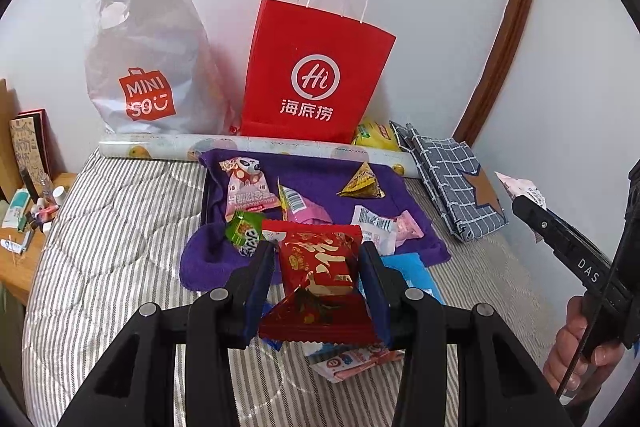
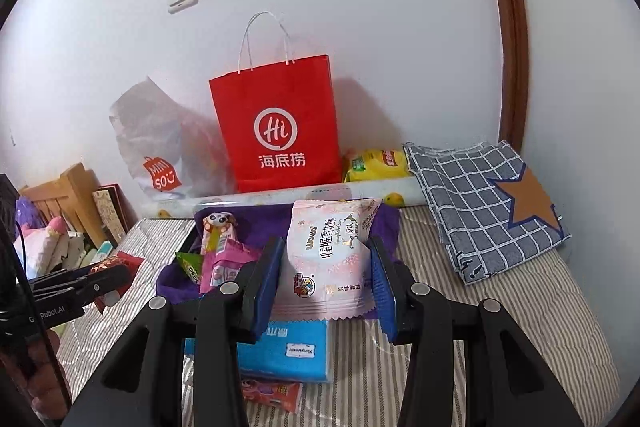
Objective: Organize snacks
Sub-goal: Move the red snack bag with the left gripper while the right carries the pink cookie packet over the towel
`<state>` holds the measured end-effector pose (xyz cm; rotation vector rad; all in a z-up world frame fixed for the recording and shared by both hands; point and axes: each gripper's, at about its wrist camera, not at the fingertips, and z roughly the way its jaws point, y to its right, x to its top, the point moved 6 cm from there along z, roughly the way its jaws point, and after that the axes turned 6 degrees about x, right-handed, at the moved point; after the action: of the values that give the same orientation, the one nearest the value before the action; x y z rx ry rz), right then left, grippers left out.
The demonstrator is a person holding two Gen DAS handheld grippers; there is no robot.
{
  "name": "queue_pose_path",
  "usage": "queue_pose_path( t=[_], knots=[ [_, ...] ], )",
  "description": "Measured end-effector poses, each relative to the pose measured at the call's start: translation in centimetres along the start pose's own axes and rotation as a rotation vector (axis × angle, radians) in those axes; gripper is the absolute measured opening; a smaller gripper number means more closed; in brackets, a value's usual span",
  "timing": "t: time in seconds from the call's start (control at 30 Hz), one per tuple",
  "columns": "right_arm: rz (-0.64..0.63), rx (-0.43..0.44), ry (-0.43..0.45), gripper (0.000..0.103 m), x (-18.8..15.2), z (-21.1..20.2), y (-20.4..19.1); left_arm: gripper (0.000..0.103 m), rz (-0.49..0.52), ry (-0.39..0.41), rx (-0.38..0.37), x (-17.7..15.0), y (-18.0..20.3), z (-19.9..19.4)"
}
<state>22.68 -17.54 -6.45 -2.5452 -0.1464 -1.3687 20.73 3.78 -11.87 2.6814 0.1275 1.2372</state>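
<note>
We see the left gripper (image 1: pixel 318 269) clamped on a red snack packet (image 1: pixel 320 275), blue pads pressing both sides, packet lifted above the striped bed cover (image 1: pixel 108 227). From the right wrist view the same gripper (image 2: pixel 100 277) shows at the left edge with the red packet between its fingers.

The right gripper (image 2: pixel 326 273) is clamped on a pale pink snack packet (image 2: pixel 330 259), pads against both edges, packet upright and off the bed. In the left wrist view that gripper (image 1: pixel 520 197) comes in from the right with a hand (image 1: pixel 580 347) on its handle, and only a corner of the pink packet shows at its tip.

Just beyond both grippers lies a purple cloth (image 1: pixel 312 171) over a dark tray, holding loose snacks: a panda-print packet (image 1: pixel 244 183), a green packet (image 1: pixel 240 231), a gold triangular packet (image 1: pixel 362 183), a pink pouch (image 1: pixel 308 213) and a white-and-pink wrapper (image 1: pixel 380 227). Under the right gripper sits a blue tissue pack (image 2: pixel 288 351), with a red-and-pink wrapper (image 2: pixel 272 393) nearer the camera.

Behind the cloth a printed paper roll (image 1: pixel 160 149) lies across the bed. Against the wall stand a red paper bag (image 1: pixel 316 75) and a white Miniso plastic bag (image 1: pixel 152 67), a yellow packet (image 2: pixel 376 163) just right of the red bag. A folded grid-pattern cloth (image 2: pixel 480 195) with a brown star lies at right.
</note>
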Motion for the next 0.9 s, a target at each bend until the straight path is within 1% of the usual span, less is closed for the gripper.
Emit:
queue_pose_path(
  t=[0.33, 0.53, 0.9],
  knots=[
    [-0.002, -0.014, 0.021, 0.043, 1.5, 0.0, 0.5, 0.041, 0.008, 0.007, 0.000, 1.1, 0.1, 0.1],
    [0.002, -0.015, 0.011, 0.043, 2.0, 0.7, 0.5, 0.042, -0.005, 0.011, -0.003, 1.9, -0.3, 0.2],
    [0.001, 0.000, 0.003, 0.043, 3.0, 2.9, 0.1, 0.042, -0.010, 0.020, 0.040, 3.7, -2.0, 0.4]
  ],
)
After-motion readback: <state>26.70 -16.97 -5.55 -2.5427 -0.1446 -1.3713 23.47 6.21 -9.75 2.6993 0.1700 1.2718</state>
